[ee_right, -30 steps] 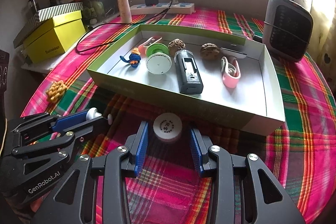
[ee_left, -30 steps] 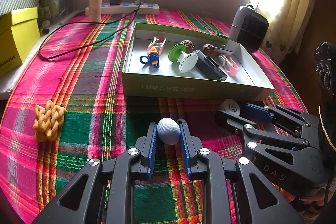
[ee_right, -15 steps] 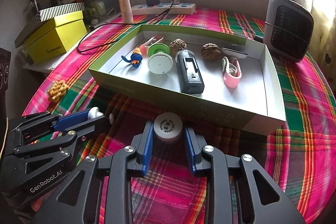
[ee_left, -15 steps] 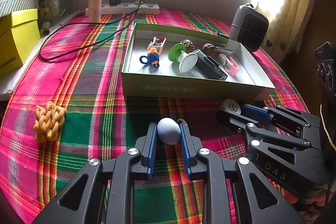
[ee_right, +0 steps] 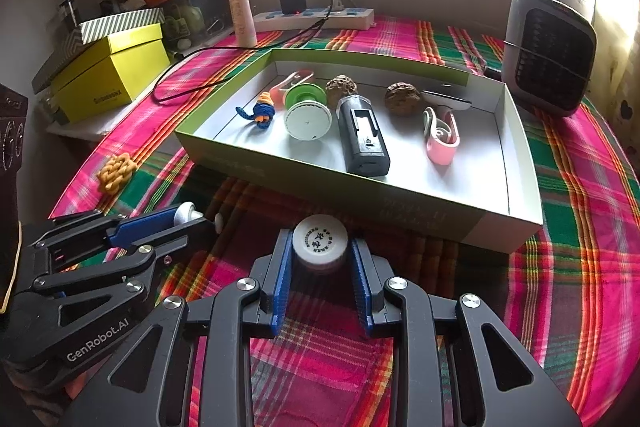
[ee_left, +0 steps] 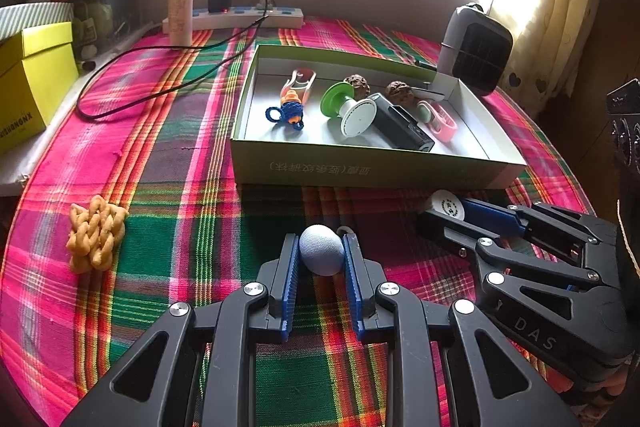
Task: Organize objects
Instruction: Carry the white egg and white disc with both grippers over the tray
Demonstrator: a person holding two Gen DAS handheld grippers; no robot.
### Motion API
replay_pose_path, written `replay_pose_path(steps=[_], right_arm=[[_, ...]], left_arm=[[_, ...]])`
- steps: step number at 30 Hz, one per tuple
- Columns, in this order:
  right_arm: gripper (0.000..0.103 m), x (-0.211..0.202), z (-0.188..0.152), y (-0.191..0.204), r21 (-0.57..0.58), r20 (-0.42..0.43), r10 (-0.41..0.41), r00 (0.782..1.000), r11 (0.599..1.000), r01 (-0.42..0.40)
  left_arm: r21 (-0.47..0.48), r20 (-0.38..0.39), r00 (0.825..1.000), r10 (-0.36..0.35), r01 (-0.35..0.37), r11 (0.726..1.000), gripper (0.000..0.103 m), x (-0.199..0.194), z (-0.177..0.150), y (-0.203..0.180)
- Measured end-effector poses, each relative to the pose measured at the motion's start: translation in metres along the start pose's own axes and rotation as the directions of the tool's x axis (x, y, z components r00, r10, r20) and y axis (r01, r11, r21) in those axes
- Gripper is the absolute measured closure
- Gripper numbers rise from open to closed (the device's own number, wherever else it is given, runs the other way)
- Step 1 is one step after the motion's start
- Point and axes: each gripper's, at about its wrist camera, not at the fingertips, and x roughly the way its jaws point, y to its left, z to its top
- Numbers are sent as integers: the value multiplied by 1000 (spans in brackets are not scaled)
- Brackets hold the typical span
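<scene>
Left gripper (ee_left: pixel 321 255): pinching the grey ball (ee_left: pixel 322 254) between its blue pads, low over the cloth (ee_left: pixel 168 155), a little short of the tray's near wall.
Right gripper (ee_right: pixel 320 251): its jaws have just closed in and now press both sides of the white jar (ee_right: pixel 320 243), which stands on the cloth just before the tray's near wall.
Tray (ee_right: pixel 516 227): green outside, white inside, open on top; its near wall runs across in front of both grippers.
Room inside tray: the right half of the floor is bare; the clip (ee_right: pixel 440 137), black case (ee_right: pixel 363 141), spool (ee_right: pixel 307 115), two walnuts (ee_right: pixel 402 99) and knitted toy (ee_right: pixel 262 111) crowd the back and left.
Open cloth: a wide clear stretch left of the tray, with only the knot (ee_left: pixel 95 233) near the table's edge.
Back edge: power strip (ee_right: pixel 316 19), tube (ee_right: pixel 241 7) and a cable looping over the cloth.
Right side: heater (ee_right: pixel 548 53) near the tray's far corner.
Left side: yellow box (ee_right: pixel 108 75) off the cloth.
Surface: round table under pink and green plaid.
Room: bright window behind, curtain at right.
</scene>
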Motion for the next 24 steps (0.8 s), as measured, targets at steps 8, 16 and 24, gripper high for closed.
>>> replay_pose_path(steps=[8, 16, 24], right_arm=[[74, -2, -1, -1, 5, 4, 9, 1000, 1000, -9], [74, -6, -2, -4, 11, 10, 18, 1000, 1000, -18], [74, -11, -3, -6, 21, 25, 27, 999, 999, -28]], left_arm=[[6, -1, 1000, 9, -9, 1000, 83, 0, 0, 0], [8, -2, 1000, 18, -18, 1000, 83, -1, -1, -3], [19, 3, 1000, 23, -23, 1000, 83, -5, -2, -5]])
